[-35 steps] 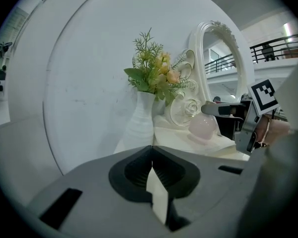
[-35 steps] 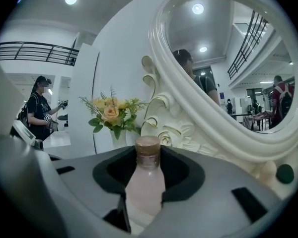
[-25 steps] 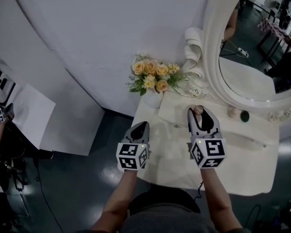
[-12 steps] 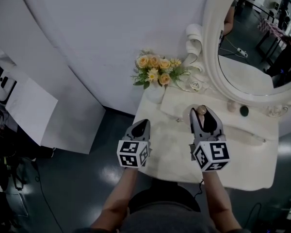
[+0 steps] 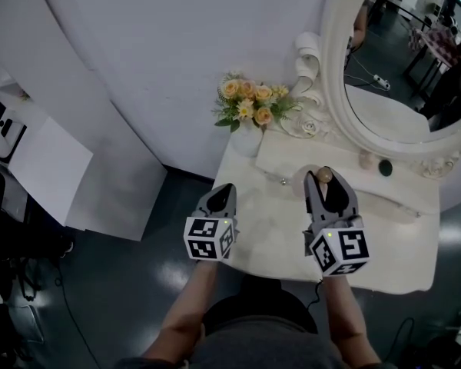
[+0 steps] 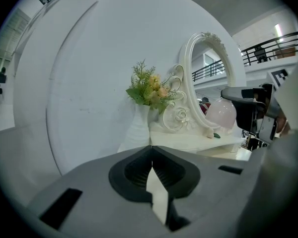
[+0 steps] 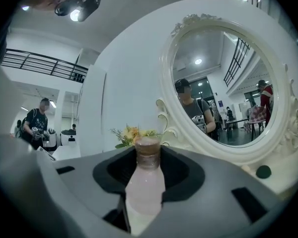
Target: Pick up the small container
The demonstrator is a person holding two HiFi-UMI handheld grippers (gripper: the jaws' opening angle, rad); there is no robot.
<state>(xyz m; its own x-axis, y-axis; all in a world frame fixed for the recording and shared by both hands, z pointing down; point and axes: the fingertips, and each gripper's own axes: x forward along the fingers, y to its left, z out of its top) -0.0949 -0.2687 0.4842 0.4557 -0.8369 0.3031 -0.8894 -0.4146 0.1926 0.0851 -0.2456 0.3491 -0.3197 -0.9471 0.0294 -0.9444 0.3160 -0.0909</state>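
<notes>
The small container (image 7: 145, 185) is a pale pink bottle with a brown glittery cap (image 7: 148, 151). My right gripper (image 7: 148, 175) is shut on its body, and the cap sticks out past the jaws. In the head view the right gripper (image 5: 324, 181) holds the container (image 5: 323, 175) above the front of the white dressing table (image 5: 269, 237). In the left gripper view the pink container (image 6: 221, 114) hangs at the right. My left gripper (image 5: 222, 196) hovers over the table's left edge, shut and empty; its jaws (image 6: 150, 158) meet at the tips.
A vase of yellow and peach flowers (image 5: 253, 110) stands at the table's back left. An oval white mirror (image 5: 392, 68) rises behind a raised shelf (image 5: 292, 156), on which lie a small pink item (image 5: 365, 160) and a dark green one (image 5: 385, 168). Dark floor lies to the left.
The head view has shifted a little and the table sits slightly further up and right. Both grippers keep their pose; the right one still holds the container.
</notes>
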